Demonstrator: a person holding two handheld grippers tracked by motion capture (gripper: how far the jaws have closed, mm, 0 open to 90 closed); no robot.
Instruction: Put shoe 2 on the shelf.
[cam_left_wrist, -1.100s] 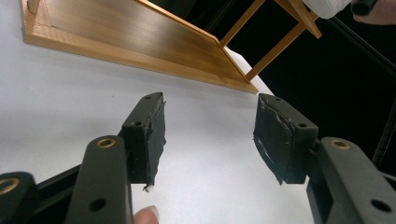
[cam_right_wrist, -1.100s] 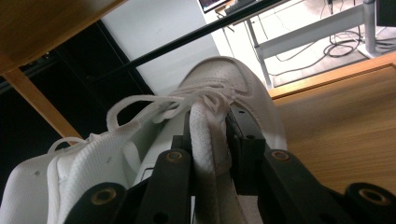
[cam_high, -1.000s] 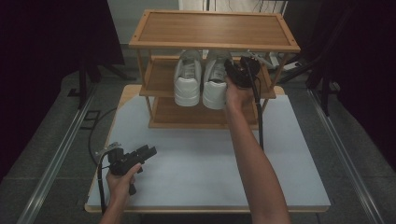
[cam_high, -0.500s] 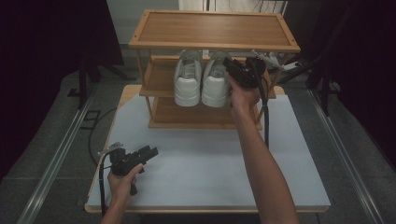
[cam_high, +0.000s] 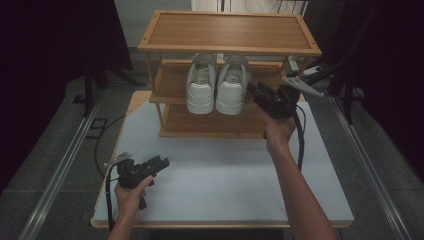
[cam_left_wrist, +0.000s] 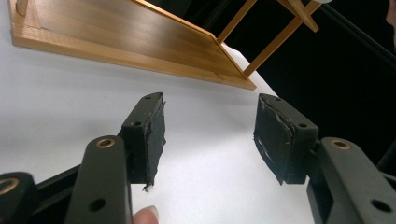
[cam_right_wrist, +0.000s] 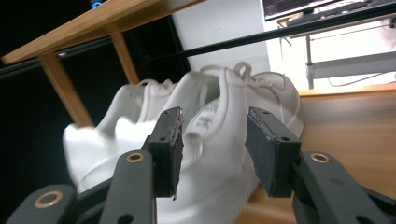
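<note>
1. Where things are: the pair sits on the middle shelf (cam_high: 169, 82) of the rack (cam_high: 230, 30). The right shoe (cam_high: 231, 86) is tight against the left shoe (cam_high: 201, 86), toes toward the rack's front edge.
2. My right fingers (cam_high: 256, 92) are at the rack's front right, just beside the right shoe. They've just been opening and are now about halfway apart. Nothing is pinched; the shoe is just ahead of them, not between the pads.
3. My left fingers (cam_high: 161, 162) are spread wide and empty, low over the bench (cam_high: 225, 190), well out in front of the rack.
4. I reckon the job right now is getting clear of the shoe cleanly. I'd keep the fingers apart and slide straight out the rack's front, not sideways, so a pad doesn't catch the shoe's side and twist it.
5. Watch the rack's right post and the top shelf overhead, and stay level.
6. The trailing cable shouldn't snag the rack's corner either.
</note>
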